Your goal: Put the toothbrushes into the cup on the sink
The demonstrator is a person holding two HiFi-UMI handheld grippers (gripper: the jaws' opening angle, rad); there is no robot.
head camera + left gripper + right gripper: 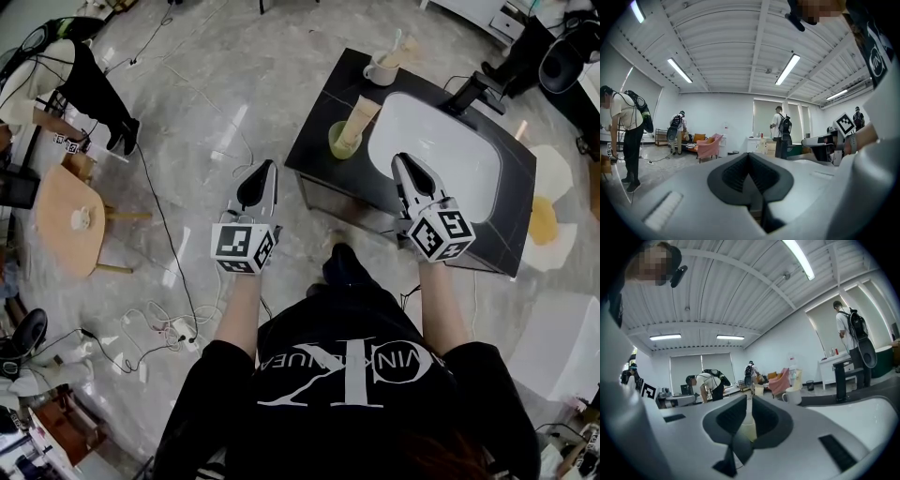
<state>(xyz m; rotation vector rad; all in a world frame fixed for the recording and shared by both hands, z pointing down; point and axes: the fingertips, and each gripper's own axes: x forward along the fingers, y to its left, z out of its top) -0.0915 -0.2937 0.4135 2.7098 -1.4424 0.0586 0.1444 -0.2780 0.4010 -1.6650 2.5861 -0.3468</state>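
Note:
A black counter (319, 122) holds a white sink basin (450, 141). At its left edge stands a green cup (342, 142) with a tall beige item (361, 117) in it. A white mug (380, 72) at the far corner holds what look like toothbrushes (396, 45). My right gripper (401, 159) hovers over the basin's near left side, its jaws a narrow slit apart and empty; in the right gripper view (746, 401) the green cup (749, 427) shows through the slit, the white mug (792, 396) further right. My left gripper (267, 169) hangs over the floor left of the counter, shut and empty (749, 157).
A black faucet (473, 92) stands behind the basin. A round wooden table (70, 225) and loose cables (169, 328) lie on the floor to the left. A person (84, 84) stands at the far left; more people and a pink armchair (708, 145) are across the room.

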